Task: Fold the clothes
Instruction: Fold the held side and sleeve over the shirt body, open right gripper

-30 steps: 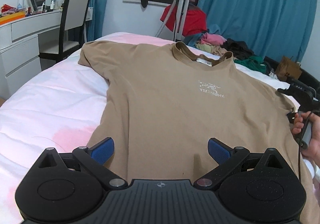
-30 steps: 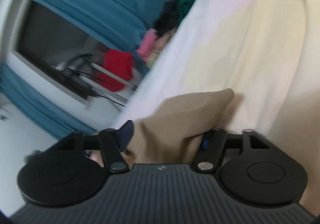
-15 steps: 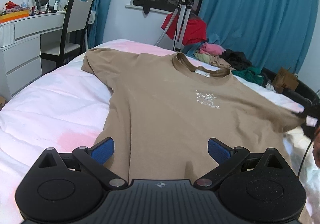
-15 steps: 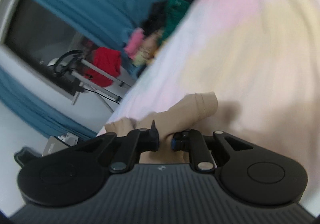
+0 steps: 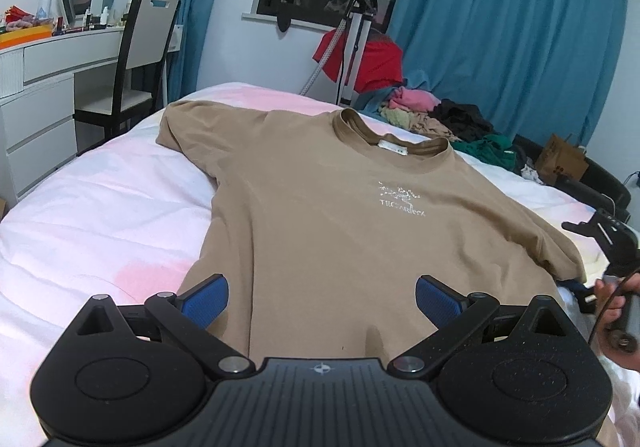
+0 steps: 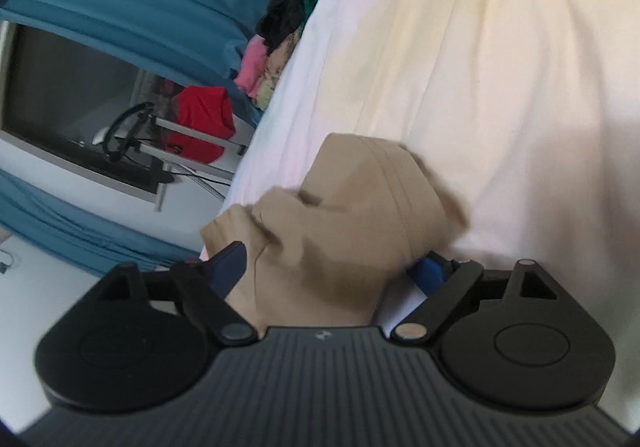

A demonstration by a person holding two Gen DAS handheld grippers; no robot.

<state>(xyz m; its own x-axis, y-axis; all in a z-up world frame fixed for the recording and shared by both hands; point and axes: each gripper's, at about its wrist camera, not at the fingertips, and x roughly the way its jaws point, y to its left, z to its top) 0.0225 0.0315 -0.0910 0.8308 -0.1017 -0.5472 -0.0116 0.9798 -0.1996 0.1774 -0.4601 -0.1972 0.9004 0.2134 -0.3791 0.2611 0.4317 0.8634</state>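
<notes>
Left gripper: jaws wide apart, nothing pinched, poised at the hem of the tan T-shirt, which lies flat, front up, ahead of it on the bed. Right gripper: jaws have just been opening; the rumpled sleeve sits loose between the spread pads.

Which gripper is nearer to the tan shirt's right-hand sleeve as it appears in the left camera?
Right. The right gripper has that sleeve between its open jaws; the left gripper hovers, open, over the shirt's bottom hem.
</notes>
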